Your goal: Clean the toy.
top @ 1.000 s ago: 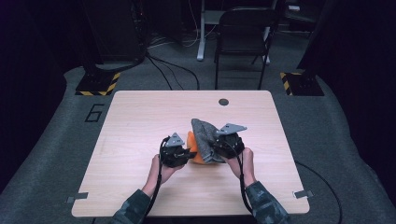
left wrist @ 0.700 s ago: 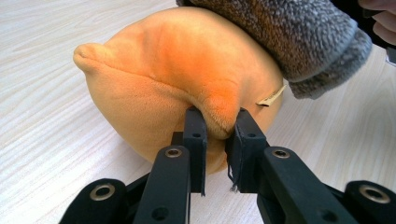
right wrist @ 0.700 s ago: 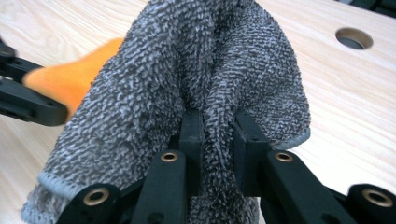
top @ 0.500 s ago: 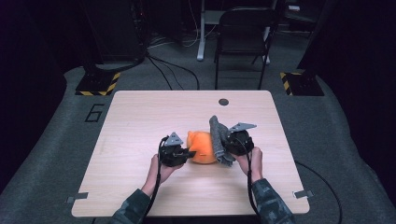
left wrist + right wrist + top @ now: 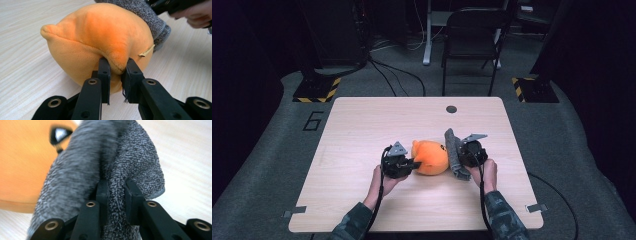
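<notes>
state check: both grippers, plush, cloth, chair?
left gripper: shut on the orange plush, pinching a fold.
right gripper: shut on the grey cloth.
orange plush: resting on the table, uncovered on top.
grey cloth: bunched, held up against the plush's side.
chair: upright behind the table.

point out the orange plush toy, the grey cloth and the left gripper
orange plush toy point(image 5: 432, 159), high view, on its rounded top
grey cloth point(image 5: 135, 157), right gripper view, on the fold above the jaws
left gripper point(image 5: 116, 71), left gripper view, midway between its fingertips
</notes>
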`<state>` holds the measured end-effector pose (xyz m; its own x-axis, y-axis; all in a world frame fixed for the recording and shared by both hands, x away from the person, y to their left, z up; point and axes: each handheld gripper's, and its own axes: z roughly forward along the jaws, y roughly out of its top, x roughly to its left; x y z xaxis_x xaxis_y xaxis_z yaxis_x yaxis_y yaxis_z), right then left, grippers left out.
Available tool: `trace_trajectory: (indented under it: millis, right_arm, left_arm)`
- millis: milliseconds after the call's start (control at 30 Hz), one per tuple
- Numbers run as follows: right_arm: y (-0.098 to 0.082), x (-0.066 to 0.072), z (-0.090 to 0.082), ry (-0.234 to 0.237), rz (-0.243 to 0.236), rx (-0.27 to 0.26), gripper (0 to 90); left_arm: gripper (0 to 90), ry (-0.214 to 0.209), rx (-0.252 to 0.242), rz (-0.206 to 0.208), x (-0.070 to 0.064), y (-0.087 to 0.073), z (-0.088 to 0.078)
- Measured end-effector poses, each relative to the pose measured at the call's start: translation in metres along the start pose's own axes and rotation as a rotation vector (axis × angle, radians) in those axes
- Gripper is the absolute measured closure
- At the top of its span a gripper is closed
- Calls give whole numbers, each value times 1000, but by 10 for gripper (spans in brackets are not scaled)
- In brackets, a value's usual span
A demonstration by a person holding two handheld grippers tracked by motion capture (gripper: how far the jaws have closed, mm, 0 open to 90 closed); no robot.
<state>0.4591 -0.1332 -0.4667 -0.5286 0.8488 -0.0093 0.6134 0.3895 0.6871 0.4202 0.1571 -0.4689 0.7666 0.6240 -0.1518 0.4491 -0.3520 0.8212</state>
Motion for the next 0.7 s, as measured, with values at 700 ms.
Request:
trace_trajectory:
  millis: [700]
  right_arm:
    - [24, 38, -23, 145, -16, -121, 764]
  left_arm:
    - [547, 18, 42, 47, -1, -3, 0]
